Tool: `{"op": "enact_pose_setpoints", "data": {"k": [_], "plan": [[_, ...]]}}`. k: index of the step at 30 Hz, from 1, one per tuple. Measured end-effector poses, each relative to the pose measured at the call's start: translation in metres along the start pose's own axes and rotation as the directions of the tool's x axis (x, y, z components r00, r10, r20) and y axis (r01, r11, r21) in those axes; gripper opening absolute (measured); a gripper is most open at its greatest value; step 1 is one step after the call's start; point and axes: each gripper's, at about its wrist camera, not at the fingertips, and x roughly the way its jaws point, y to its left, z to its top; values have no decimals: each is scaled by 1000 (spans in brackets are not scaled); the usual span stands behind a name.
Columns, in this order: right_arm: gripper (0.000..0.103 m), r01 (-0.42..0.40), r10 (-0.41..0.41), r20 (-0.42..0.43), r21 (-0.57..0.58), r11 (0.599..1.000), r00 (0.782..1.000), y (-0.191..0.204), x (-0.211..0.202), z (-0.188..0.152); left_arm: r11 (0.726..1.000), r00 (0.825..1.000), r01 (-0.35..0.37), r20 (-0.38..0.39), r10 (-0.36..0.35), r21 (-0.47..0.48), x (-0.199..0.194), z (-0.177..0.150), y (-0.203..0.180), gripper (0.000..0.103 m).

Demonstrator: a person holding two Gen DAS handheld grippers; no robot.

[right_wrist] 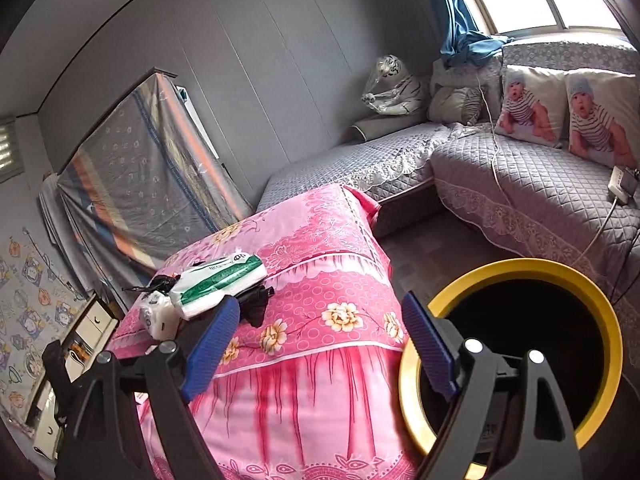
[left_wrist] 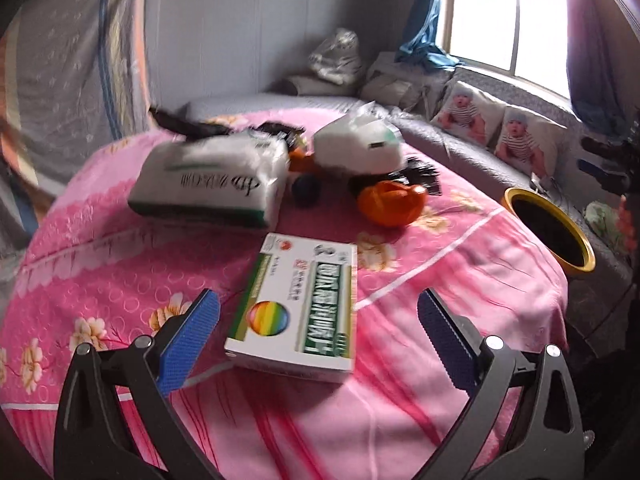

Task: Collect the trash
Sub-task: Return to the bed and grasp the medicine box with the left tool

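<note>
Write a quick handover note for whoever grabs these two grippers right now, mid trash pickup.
Left gripper: jaws open, empty, aimed at the medicine box lying flat on the pink cloth.
Right gripper: jaws open, empty, hanging by the yellow-rimmed bin beside the table.
Also on the cloth: tissue pack, white wrapped bundle, orange wrapper, a small dark ball, black scraps.
Done: cannot tell; the bin's inside looks dark.
Left: everything on the cloth that counts as trash; the box is probably the easiest first grab.
</note>
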Motion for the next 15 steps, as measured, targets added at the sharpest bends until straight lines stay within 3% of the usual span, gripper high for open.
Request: {"op": "enact_pose_setpoints", "data": {"k": [3,8,15], "plan": [[81,10,-10,1,7,1000,1000,-8,-2,1,997,999,24,-31,-26,-72,12,2,18,95],[81,3,-2,-16,43,999,1000,-20,2,-5,993,994,58,-89,-67,-99,26,2,23,95],[81,-13,14,-29,35,999,999,-17,5,-10,996,990,14,-137,-26,-88,41,3,19,94]]}}
